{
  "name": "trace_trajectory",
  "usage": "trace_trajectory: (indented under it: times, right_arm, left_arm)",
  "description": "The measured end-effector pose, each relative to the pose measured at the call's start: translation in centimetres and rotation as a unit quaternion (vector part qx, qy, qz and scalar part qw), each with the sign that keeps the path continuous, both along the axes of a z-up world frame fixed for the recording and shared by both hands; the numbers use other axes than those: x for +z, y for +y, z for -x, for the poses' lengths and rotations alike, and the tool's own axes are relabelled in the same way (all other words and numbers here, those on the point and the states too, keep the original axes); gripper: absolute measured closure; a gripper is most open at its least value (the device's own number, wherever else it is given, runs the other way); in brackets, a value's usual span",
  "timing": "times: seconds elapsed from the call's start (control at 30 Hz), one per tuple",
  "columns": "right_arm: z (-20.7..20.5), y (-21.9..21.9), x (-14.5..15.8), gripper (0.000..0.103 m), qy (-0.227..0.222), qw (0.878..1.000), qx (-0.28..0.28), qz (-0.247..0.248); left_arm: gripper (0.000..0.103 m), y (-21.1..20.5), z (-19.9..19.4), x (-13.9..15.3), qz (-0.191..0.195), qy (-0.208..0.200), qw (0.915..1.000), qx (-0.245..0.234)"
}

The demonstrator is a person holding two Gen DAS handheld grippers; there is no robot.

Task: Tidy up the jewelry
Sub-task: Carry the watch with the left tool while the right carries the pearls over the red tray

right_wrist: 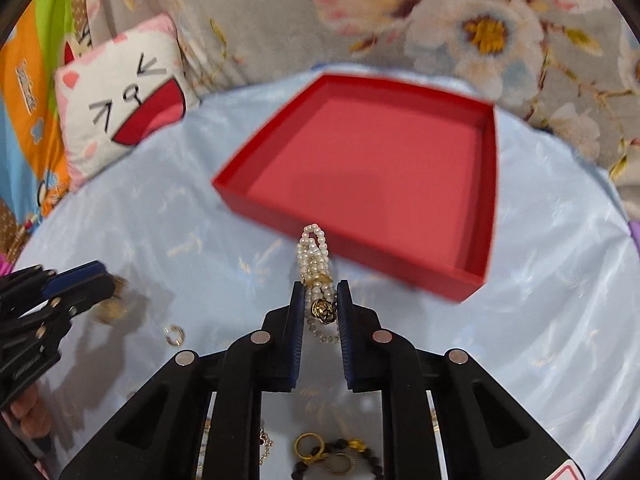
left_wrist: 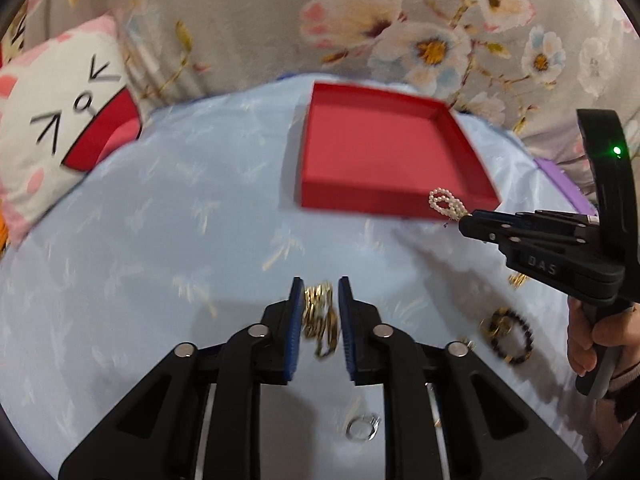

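- Nearest in the left wrist view, a small silver ring (left_wrist: 363,427) lies flat on the pale blue cloth (left_wrist: 160,240), just under the gripper's frame.
- The left gripper (left_wrist: 319,312) angles downward over the cloth; its blue-padded fingers (left_wrist: 295,320) are clamped on a bunch of gold chain (left_wrist: 319,316), which hangs lengthwise between the pads with its long axis running along the fingers, a loop drooping out at the near end.
- To its right on the cloth, a dark beaded bracelet (left_wrist: 514,336) lies flat with a gold ring (left_wrist: 496,326) touching its left side.
- The right gripper (right_wrist: 319,304) also tilts downward, jaws closed onto a pearl bracelet (right_wrist: 314,256); a gold filigree bead (right_wrist: 322,307) sits squeezed between the pads.
- The pearl strands stick out forward past the fingertips, their long axis in line with the fingers and pointing toward the red tray (right_wrist: 476,276); the looped end is just in front of the tray's near wall.
- From the left wrist view the same gripper reaches in from the right, roughly level, a hand (left_wrist: 592,340) wrapped round its handle, the pearls held above the cloth beside the tray's near right corner.
- The tray sits open on the cloth beyond both grippers.
- Farthest, a cat-face cushion (left_wrist: 68,120) leans at the left against flowered fabric (left_wrist: 400,20).
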State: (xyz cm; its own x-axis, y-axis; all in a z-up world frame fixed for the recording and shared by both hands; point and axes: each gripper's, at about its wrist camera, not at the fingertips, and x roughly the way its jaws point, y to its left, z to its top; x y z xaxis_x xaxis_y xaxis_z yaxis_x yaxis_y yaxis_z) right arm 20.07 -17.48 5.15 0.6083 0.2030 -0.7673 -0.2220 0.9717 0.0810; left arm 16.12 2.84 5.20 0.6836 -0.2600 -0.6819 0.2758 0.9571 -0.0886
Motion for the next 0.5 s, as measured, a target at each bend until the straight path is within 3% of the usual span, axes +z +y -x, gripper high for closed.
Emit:
trace_trajectory:
  times: [0.2, 0.33, 0.43, 0.47, 0.5]
  right_arm:
    - [-4.7, -3.5, 5.6, 0.088, -0.049, 0.998, -0.048, -0.005]
    - [-8.2, -5.5, 6.2, 0.088, -0.058, 0.994, -0.088, 0.0]
    - [-7.9, -6.1, 5.5, 0.088, -0.051, 0.995, -0.084, -0.019]
    - [-7.3, -6.1, 5.1, 0.088, -0.051, 0.995, -0.079, -0.014]
    - [-6.6, -5.9, 4.5, 0.088, -0.051, 0.996, -0.075, -0.004]
  left_arm:
    - [0.09, -3.5, -5.3, 6.6, -0.002, -0.074, 0.9968, -0.03]
    - [0.093, -4.9, -9.4, 8.8, 0.018, -0.08, 0.9964, -0.022]
    - [0.093, -3.9, -9.4, 8.8, 0.023, -0.082, 0.9963, -0.011]
    - [0.083, -3.4, -8.8, 8.3, 0.019, -0.08, 0.9966, -0.009]
    - [0.059, -2.8, -8.0, 7.4, 0.011, -0.074, 0.9972, -0.008]
